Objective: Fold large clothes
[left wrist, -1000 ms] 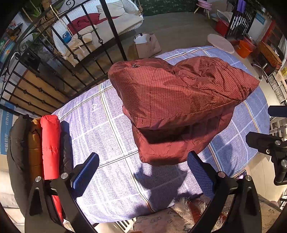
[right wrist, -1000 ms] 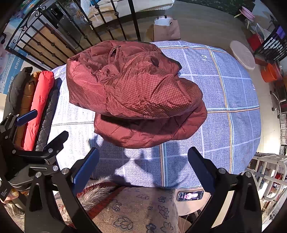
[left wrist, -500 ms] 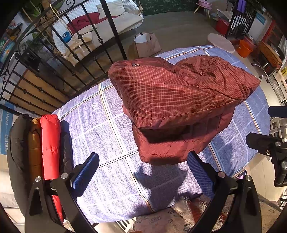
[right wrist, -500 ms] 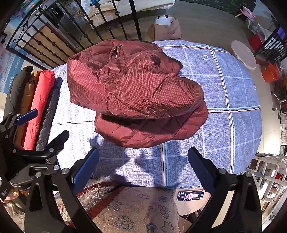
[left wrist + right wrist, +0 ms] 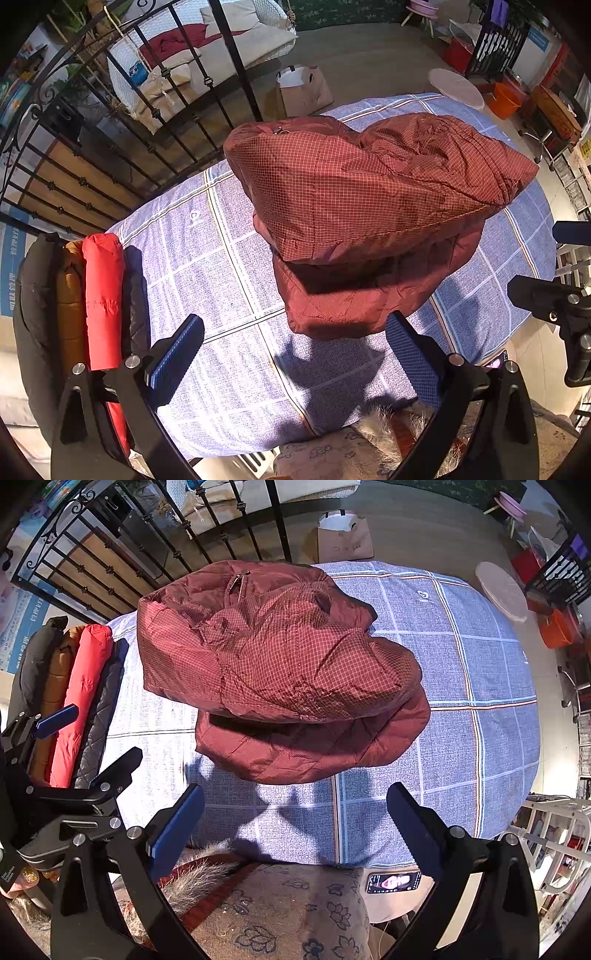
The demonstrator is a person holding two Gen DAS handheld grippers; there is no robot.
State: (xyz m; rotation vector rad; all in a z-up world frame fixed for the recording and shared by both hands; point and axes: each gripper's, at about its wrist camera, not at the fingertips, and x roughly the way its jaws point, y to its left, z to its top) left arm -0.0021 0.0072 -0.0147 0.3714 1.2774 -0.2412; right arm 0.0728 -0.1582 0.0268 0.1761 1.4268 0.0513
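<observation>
A dark red quilted jacket (image 5: 369, 206) lies folded into a thick bundle on the blue checked table cover (image 5: 207, 266); it also shows in the right wrist view (image 5: 280, 664). My left gripper (image 5: 295, 354) is open and empty, held above the cover just short of the jacket's near edge. My right gripper (image 5: 295, 823) is open and empty, held near the table's front edge, short of the jacket. The left gripper also shows at the left of the right wrist view (image 5: 88, 734).
A row of rolled jackets, red (image 5: 101, 295), brown and black, lies along the table's left edge. A phone (image 5: 393, 881) lies on a patterned cushion (image 5: 288, 908) below the front edge. A black metal railing (image 5: 155, 110) stands behind the table.
</observation>
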